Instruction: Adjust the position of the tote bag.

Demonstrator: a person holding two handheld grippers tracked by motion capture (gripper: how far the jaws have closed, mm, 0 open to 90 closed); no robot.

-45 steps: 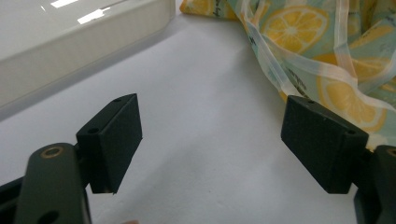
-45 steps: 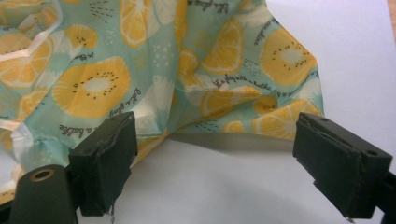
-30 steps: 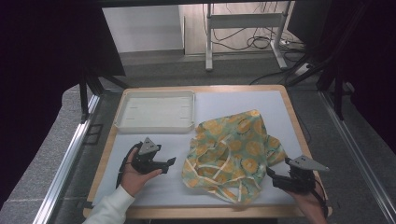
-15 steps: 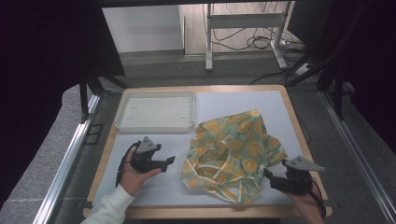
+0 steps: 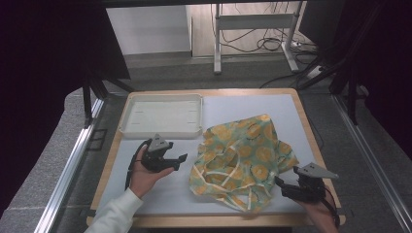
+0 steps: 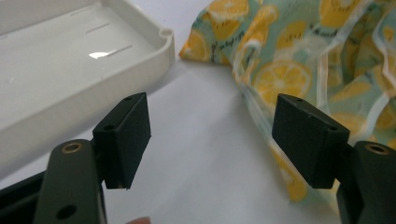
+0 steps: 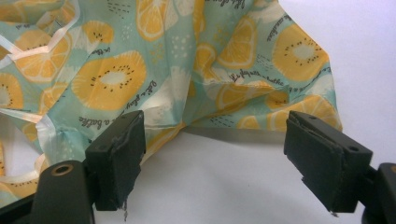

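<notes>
Both the left gripper (image 5: 179, 160) and right gripper (image 5: 281, 186) hold fingers spread, seemingly just clear of the fruit-print cloth (image 5: 243, 158).

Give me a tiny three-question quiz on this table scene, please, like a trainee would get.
1. True or false: the left gripper has cloth clamped between its fingers.
2. What lies left of the fruit-print cloth, at the table's far side?
3. Which gripper sits at the cloth's near right corner: A left, B right?

Key:
1. False; its fingers stand apart over bare table.
2. A white tray.
3. B, the right gripper.
</notes>
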